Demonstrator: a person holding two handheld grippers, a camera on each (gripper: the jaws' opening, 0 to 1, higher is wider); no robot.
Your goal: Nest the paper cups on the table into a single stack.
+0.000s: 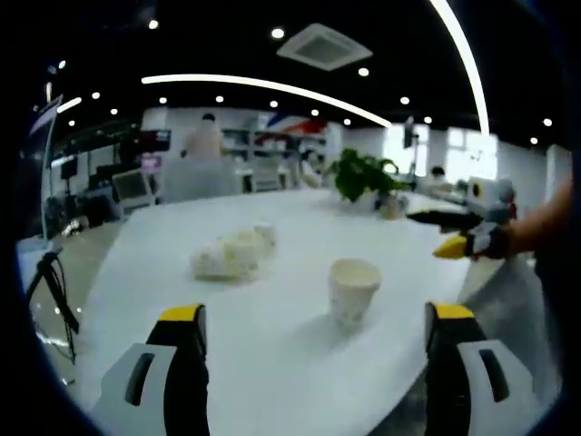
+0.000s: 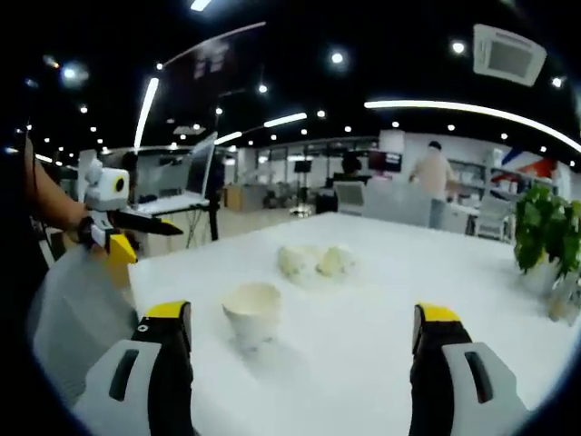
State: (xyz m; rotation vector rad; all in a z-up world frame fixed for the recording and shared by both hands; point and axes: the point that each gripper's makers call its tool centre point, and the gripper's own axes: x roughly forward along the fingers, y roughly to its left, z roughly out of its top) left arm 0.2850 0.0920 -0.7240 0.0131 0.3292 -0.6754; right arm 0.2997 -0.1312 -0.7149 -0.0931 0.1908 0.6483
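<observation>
honestly, the upright cup (image 1: 353,289) is looking light and thin-walled, so a jaw coming in low or off-centre is likely tipping it or shoving it across the table (image 1: 272,354) rather than gripping it; squeezing hard is risking a crushed rim, which would be spoiling the nesting; the other cups (image 1: 234,254) are lying in a blurred cluster, some seemingly on their sides, so they are apt to be rolling off when nudged, and how many there are i cannot tell.

in the left gripper view the left gripper (image 1: 313,331) is standing spread wide and holding nothing, with the upright cup sitting just above and between its jaws, slightly right of centre; the cluster is lying further off, centre left of the frame; the right gripper (image 1: 454,238) is showing at the right edge, its jaws appearing apart and empty.

in the right gripper view the right gripper (image 2: 304,331) is likewise spread and empty; the upright cup (image 2: 251,312) is sitting nearer its left jaw, lower centre left, and the cluster (image 2: 316,261) is lying beyond, near the middle.
</observation>
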